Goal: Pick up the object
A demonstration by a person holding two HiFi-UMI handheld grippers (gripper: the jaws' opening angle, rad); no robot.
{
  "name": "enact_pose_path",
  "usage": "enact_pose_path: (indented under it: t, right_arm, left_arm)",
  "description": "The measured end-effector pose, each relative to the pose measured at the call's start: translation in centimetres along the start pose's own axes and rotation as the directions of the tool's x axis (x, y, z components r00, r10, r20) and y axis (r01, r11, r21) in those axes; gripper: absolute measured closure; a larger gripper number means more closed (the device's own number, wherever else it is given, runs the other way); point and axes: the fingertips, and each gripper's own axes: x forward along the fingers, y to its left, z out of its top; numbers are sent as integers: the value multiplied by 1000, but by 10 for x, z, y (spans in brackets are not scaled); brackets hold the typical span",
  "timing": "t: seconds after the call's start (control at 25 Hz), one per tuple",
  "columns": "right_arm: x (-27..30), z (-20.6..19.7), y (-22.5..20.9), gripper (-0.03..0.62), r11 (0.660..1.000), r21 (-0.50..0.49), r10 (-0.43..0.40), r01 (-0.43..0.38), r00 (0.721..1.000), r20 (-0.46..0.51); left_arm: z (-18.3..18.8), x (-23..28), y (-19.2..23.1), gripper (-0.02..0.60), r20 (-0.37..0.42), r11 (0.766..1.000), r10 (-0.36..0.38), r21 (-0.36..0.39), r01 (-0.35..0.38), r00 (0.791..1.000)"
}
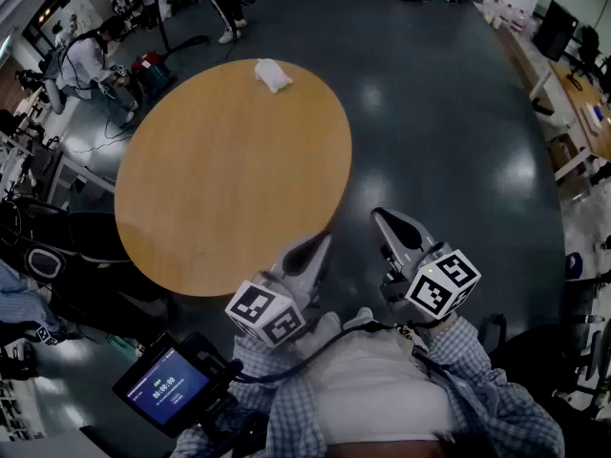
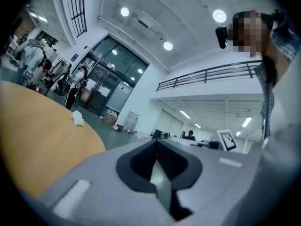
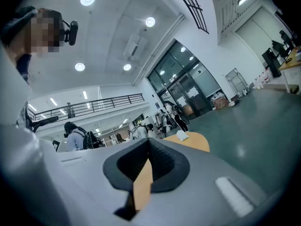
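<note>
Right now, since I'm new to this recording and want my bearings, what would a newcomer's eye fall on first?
The round wooden table fills the middle of the head view, with only a small white object near its far edge. Close to the person, by the table's near edge, the left gripper and right gripper are both shut and empty, well short of the white object.

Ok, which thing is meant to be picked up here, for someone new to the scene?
Find the round light-wood table on the dark floor. At its far edge lies a small white crumpled bundle, the only thing on that tabletop.
</note>
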Motion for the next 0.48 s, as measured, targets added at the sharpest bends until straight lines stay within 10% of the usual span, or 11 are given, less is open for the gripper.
enact_pose_path:
  t: [0.48]
  right_arm:
    - [-1, -5, -1, 588, 1000, -5, -2, 2, 1000, -3]
  left_arm:
    - [-3, -3, -1, 578, 2, 1000, -7, 1, 7, 1000]
